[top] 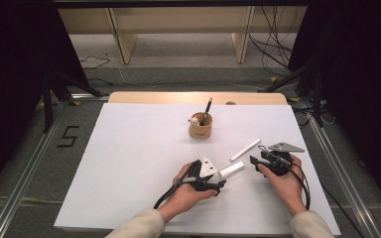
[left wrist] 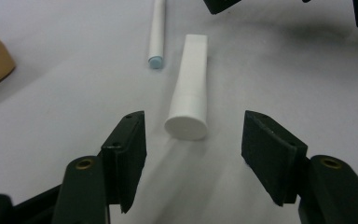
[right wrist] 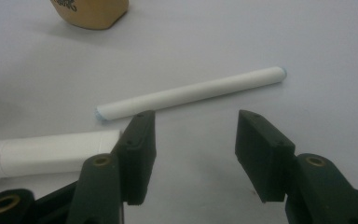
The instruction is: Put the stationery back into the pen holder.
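Observation:
A white tube (left wrist: 189, 84) lies on the white sheet, its round cap end facing my left gripper (left wrist: 195, 136). That gripper is open, with the cap just ahead of the gap and untouched by either pad. In the high view the tube (top: 233, 169) lies between my left gripper (top: 219, 179) and my right gripper (top: 256, 163). A slim white stick (right wrist: 191, 92) lies just beyond my right gripper (right wrist: 196, 135), whose jaws are open with nothing between them. The tube (right wrist: 51, 153) lies to its lower left.
A tan cup (top: 200, 130) holding a dark pen (top: 208, 110) stands past the middle of the white sheet (top: 129, 163). The stick (top: 244, 149) lies between the cup and the grippers. Dark stands and cables flank the table on the floor.

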### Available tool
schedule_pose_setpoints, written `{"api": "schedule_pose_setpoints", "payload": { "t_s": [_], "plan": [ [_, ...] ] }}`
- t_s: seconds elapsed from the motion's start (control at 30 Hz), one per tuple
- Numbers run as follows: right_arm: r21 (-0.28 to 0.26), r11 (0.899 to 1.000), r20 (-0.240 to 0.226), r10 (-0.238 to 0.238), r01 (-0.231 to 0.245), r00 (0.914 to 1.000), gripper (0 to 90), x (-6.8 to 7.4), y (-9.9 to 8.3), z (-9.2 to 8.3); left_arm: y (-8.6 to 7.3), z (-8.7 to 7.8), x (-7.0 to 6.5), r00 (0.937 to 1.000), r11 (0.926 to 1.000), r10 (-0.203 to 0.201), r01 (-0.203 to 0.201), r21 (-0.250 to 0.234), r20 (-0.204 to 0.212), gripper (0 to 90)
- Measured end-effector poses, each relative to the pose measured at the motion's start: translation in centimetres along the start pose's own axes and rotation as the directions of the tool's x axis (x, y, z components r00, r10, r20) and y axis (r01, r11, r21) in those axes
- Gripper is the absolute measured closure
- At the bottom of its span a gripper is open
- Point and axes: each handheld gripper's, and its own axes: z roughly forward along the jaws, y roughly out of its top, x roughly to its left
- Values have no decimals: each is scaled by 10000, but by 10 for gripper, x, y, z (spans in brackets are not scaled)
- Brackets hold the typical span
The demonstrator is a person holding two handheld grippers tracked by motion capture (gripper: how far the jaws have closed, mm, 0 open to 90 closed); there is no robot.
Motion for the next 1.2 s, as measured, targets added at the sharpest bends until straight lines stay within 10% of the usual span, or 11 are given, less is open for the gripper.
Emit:
{"api": "schedule_pose_setpoints", "payload": {
  "t_s": [1.2],
  "plan": [
    [65, 9999, -3, 91, -91, 10000, 480, -2, -1, 2, 12, 36, 3, 9988, 9989, -410, 404, 239, 250, 480]
  ]
}}
